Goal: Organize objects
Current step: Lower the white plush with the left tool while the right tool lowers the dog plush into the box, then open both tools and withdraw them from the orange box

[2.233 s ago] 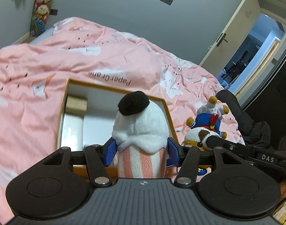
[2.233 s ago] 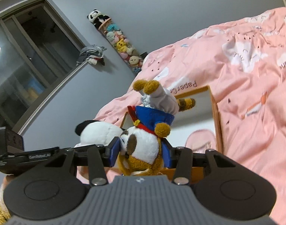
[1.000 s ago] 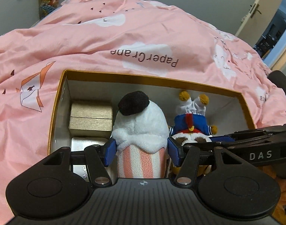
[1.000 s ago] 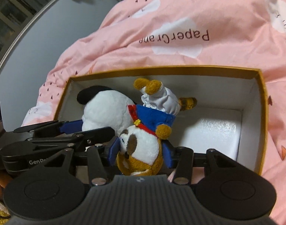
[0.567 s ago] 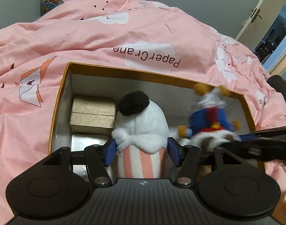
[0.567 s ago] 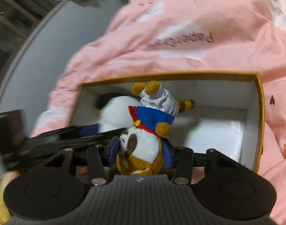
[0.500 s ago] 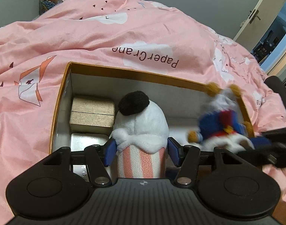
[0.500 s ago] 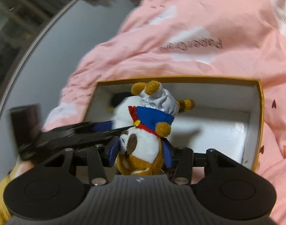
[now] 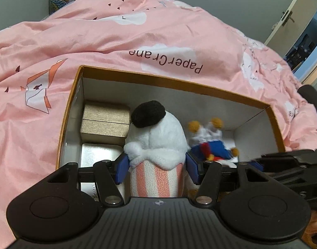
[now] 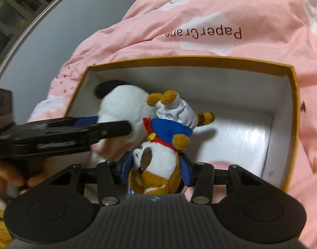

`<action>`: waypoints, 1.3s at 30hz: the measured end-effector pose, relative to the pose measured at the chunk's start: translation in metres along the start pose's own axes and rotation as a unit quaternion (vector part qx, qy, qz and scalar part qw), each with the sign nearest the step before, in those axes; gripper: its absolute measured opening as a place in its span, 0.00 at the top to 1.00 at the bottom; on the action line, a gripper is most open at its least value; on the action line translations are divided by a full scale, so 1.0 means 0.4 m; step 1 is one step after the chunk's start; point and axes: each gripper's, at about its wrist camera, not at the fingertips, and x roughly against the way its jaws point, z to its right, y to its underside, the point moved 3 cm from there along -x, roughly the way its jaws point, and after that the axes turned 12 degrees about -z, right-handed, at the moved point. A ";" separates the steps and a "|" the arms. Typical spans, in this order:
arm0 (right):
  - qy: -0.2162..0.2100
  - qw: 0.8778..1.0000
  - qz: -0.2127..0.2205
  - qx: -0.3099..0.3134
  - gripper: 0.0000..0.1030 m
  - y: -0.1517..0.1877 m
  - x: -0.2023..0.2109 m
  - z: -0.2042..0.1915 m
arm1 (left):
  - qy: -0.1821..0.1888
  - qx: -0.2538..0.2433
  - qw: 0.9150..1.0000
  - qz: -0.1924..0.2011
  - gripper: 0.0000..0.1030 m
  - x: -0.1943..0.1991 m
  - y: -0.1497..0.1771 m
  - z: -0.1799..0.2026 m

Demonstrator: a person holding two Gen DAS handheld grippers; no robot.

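Note:
An open box with an orange rim [image 9: 170,81] and white inside lies on the pink duvet; it also shows in the right wrist view [image 10: 200,59]. My left gripper [image 9: 157,167] is shut on a white plush with a black tip and pink-striped base [image 9: 158,143], held inside the box. My right gripper [image 10: 155,170] is shut on a brown-and-white dog plush in a blue sailor outfit [image 10: 164,145], upside down, low in the box beside the white plush [image 10: 121,101]. The dog plush [image 9: 210,143] also shows in the left wrist view.
Two gold boxes [image 9: 105,122] and a silver box [image 9: 96,155] sit at the box's left end. The pink duvet [image 9: 137,31] surrounds the box. The box floor at the right [image 10: 237,141] is bare. A door [image 9: 291,20] stands at far right.
Both grippers have dropped from above the bed into the box. In the last half second the dog plush moved lower, settling beside the white plush.

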 end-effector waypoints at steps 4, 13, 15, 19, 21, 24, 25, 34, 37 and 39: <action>0.028 0.999 0.015 0.042 0.51 -0.022 -0.023 -0.007 | -0.015 0.009 1.000 -0.002 0.35 -0.020 -0.003 0.004; 0.062 0.996 0.028 0.054 0.44 -0.020 -0.026 -0.015 | 0.008 0.018 0.999 -0.029 0.30 -0.031 -0.002 -0.013; 0.066 0.995 0.034 0.060 0.42 -0.008 -0.006 -0.023 | 0.017 0.016 0.999 -0.029 0.30 -0.014 0.006 -0.013; 0.074 0.995 0.045 0.059 0.40 0.028 0.038 -0.031 | 0.020 0.000 1.000 -0.015 0.33 0.030 0.021 -0.011; 0.068 0.995 0.048 0.049 0.53 0.044 0.051 -0.028 | 0.022 -0.004 1.000 -0.007 0.39 0.045 0.025 -0.014; 0.063 0.996 0.059 0.030 0.60 0.057 0.056 -0.021 | 0.028 0.003 1.000 0.000 0.50 0.049 0.024 -0.024; 0.063 0.996 0.066 0.022 0.61 0.057 0.055 -0.017 | 0.028 0.007 1.000 0.001 0.53 0.044 0.022 -0.027; 0.033 0.996 0.072 -0.041 0.72 0.035 0.009 0.000 | 0.009 0.024 1.000 -0.001 0.69 -0.008 0.014 -0.023; 0.035 0.996 0.070 -0.042 0.72 0.035 0.005 -0.002 | 0.002 0.021 1.000 -0.001 0.69 -0.010 0.012 -0.019; 0.042 0.996 0.071 -0.035 0.70 0.038 0.011 -0.010 | 0.003 0.016 1.000 0.000 0.68 -0.004 0.015 -0.018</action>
